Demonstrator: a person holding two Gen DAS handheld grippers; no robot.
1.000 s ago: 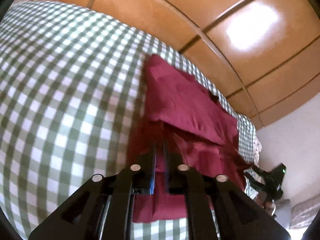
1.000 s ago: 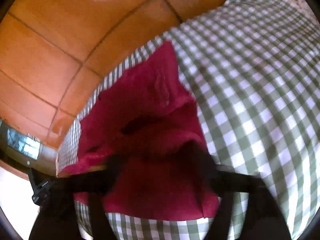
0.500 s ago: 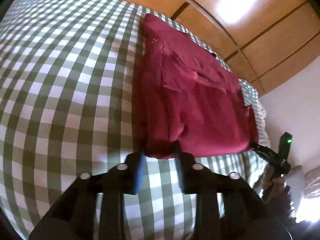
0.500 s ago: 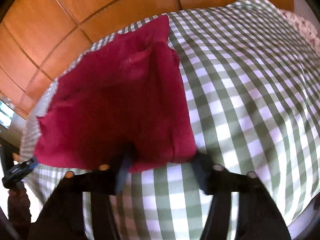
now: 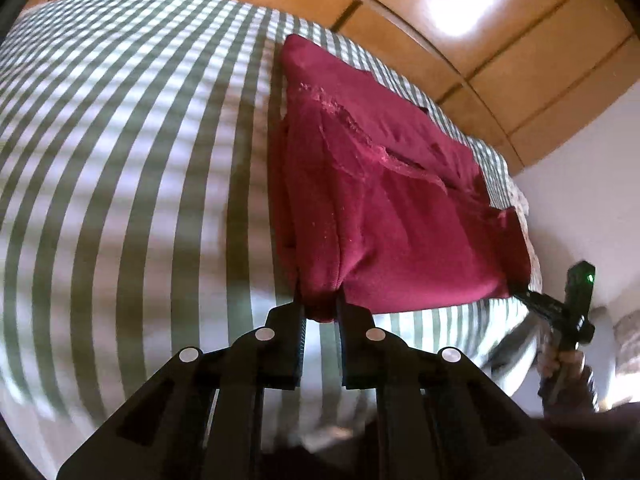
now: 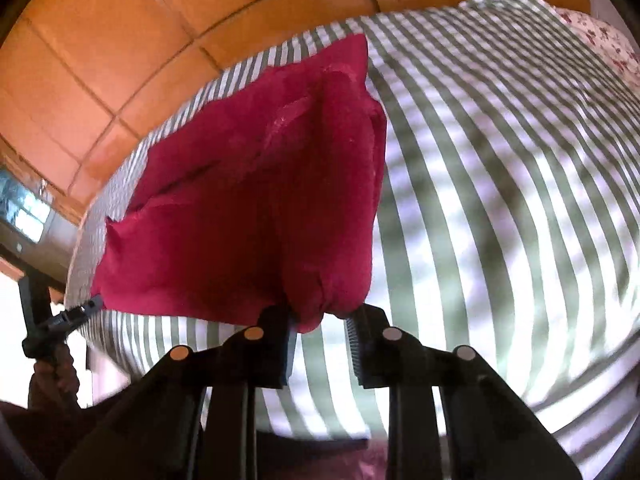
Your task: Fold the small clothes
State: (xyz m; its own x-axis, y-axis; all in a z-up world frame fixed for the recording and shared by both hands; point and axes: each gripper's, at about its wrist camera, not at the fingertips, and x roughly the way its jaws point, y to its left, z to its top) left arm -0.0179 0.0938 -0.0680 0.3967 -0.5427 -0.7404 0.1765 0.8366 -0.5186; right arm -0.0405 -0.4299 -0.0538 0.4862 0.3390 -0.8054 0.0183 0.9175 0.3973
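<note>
A dark red garment (image 5: pixel 392 208) lies folded on the green-and-white checked cloth (image 5: pixel 120 160). My left gripper (image 5: pixel 320 304) holds its near left corner between narrowly parted fingers. In the right wrist view the garment (image 6: pixel 256 208) fills the middle, and my right gripper (image 6: pixel 320 316) has its near right corner between wider-set fingers. Each gripper also shows in the other's view, at the garment's far near corner: the right gripper (image 5: pixel 560 312) and the left gripper (image 6: pixel 52 320).
The checked cloth covers a bed or table that spreads wide to the left (image 5: pixel 100 240) and to the right (image 6: pixel 520 200). Orange floor tiles (image 5: pixel 440 20) lie beyond its far edge. A floral fabric (image 6: pixel 600 40) lies at the far right. A white wall (image 5: pixel 592 184) stands at right.
The garment's raised near part has come down over the rest, giving a flat fold. Both grippers have drawn back to the near edge, still at the corners.
</note>
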